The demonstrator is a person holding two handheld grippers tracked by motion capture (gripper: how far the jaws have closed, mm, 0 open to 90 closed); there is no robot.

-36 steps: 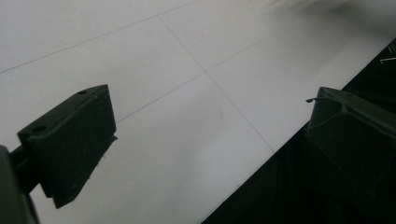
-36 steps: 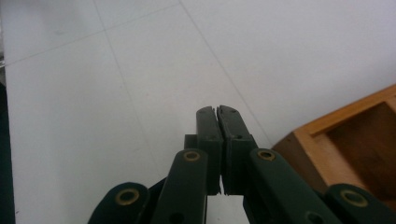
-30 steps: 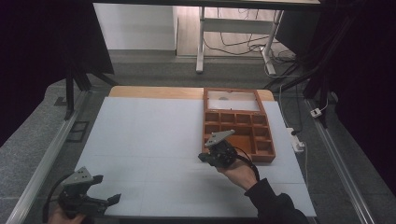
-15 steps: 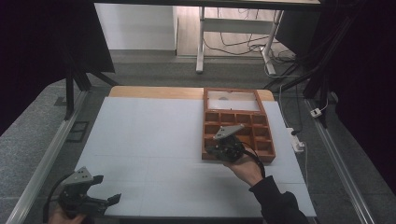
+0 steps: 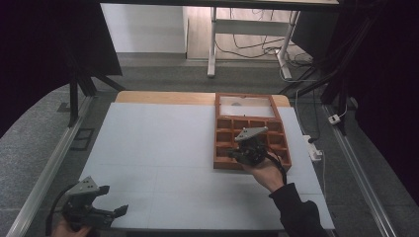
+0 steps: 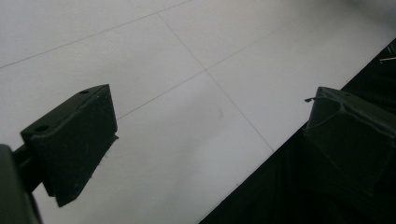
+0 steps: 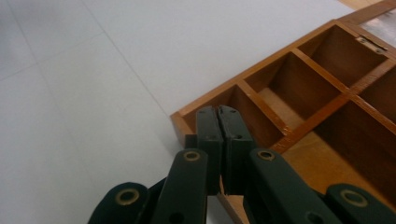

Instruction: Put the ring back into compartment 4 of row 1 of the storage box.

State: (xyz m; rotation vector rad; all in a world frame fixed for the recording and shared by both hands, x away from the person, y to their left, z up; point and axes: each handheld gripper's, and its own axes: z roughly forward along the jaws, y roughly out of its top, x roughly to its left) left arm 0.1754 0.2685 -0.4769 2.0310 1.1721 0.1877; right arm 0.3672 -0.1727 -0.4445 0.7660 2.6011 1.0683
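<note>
A brown wooden box (image 5: 274, 114) with several small compartments lies open on the right of the white table; its lid part is at the far end. My right gripper (image 5: 236, 154) hovers over the box's near left corner (image 7: 180, 119), jaws pressed together with nothing between them (image 7: 218, 112). The compartments (image 7: 289, 88) in the right gripper view look bare. My left gripper (image 5: 114, 211) is at the table's near left corner, jaws wide apart (image 6: 205, 126) above the white surface and the table edge, holding nothing.
The white tabletop (image 5: 158, 148) spreads left of the box. A metal rail (image 5: 44, 173) runs along the left side and another (image 5: 360, 182) along the right. A white power strip (image 5: 314, 148) lies right of the box. Desk legs and cables (image 5: 247, 44) stand beyond the table.
My right gripper has moved right and a little away, from the white surface left of the box to over the box's near left corner. The left gripper has stayed put.
</note>
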